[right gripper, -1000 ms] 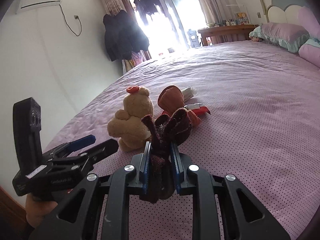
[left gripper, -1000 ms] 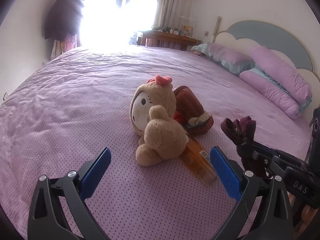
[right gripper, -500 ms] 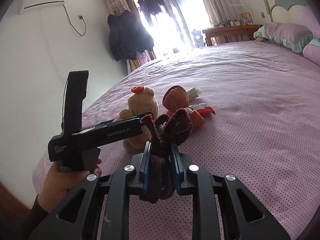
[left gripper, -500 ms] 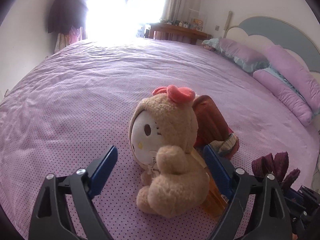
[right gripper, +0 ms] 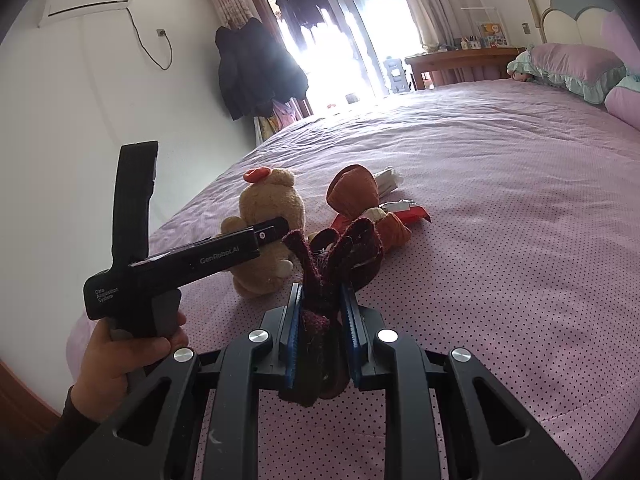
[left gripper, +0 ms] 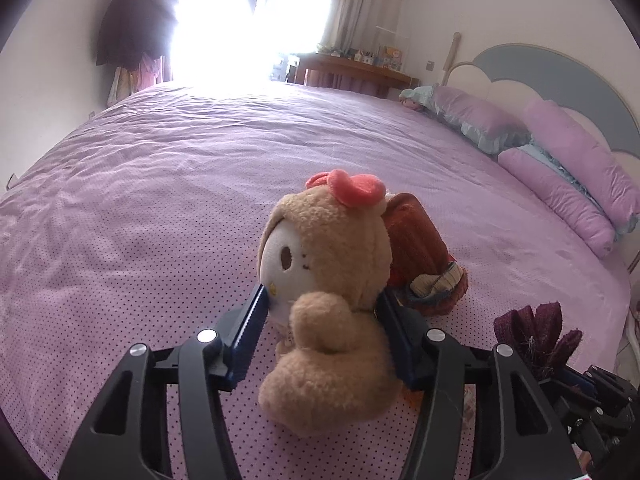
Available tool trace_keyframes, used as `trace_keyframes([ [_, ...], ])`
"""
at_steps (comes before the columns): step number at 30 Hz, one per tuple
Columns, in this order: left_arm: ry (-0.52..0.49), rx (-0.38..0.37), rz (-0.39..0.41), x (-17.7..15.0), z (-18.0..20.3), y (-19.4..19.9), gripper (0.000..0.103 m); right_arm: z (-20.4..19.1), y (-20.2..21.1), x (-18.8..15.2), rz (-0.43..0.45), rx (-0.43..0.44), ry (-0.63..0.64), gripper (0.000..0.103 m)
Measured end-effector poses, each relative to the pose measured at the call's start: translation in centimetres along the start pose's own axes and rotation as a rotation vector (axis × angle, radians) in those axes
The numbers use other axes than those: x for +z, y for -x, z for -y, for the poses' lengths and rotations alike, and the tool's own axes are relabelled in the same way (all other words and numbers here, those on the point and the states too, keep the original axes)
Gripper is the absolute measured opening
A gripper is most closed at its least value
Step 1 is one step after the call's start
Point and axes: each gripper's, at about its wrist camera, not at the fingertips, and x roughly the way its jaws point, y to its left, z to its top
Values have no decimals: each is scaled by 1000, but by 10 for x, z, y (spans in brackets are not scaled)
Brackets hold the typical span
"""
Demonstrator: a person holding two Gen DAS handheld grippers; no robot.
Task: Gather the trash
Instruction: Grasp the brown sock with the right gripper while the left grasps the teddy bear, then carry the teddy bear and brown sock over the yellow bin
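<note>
A tan plush toy (left gripper: 332,280) with a pink bow lies on the purple dotted bedspread (left gripper: 152,208). My left gripper (left gripper: 322,296) has its jaws closing on it, and both blue pads touch its sides. In the right wrist view a person's hand (right gripper: 128,352) holds that gripper's black housing (right gripper: 200,260) beside the plush toy (right gripper: 268,216). My right gripper (right gripper: 321,292) is shut on a dark maroon knit glove (right gripper: 340,248), which also shows as the glove (left gripper: 536,332) at the lower right of the left wrist view. Behind the plush lie a rust-brown knit piece (left gripper: 416,244) and a red wrapper (right gripper: 412,214).
White crumpled paper (right gripper: 388,180) lies past the brown piece. Purple pillows (left gripper: 560,184) and a headboard (left gripper: 560,68) line the right side. A wooden desk (left gripper: 352,68) and dark coats (right gripper: 256,72) stand by the bright door. The bed's edge (right gripper: 192,208) runs at the left.
My left gripper has come forward around the plush toy and its jaws have narrowed from wide apart to touching it. The right gripper has kept still with the glove.
</note>
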Motion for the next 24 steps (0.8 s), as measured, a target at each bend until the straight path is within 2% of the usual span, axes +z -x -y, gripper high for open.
trace_keyframes([
  [4, -8, -20, 19, -9, -1, 26, 56, -7, 6, -2, 2, 4, 12, 19],
  [13, -78, -92, 37, -32, 23, 83, 56, -27, 35, -14, 13, 9, 34, 19],
  [24, -134, -218, 7, -74, 58, 119, 56, -34, 111, -50, 53, -48, 36, 19],
])
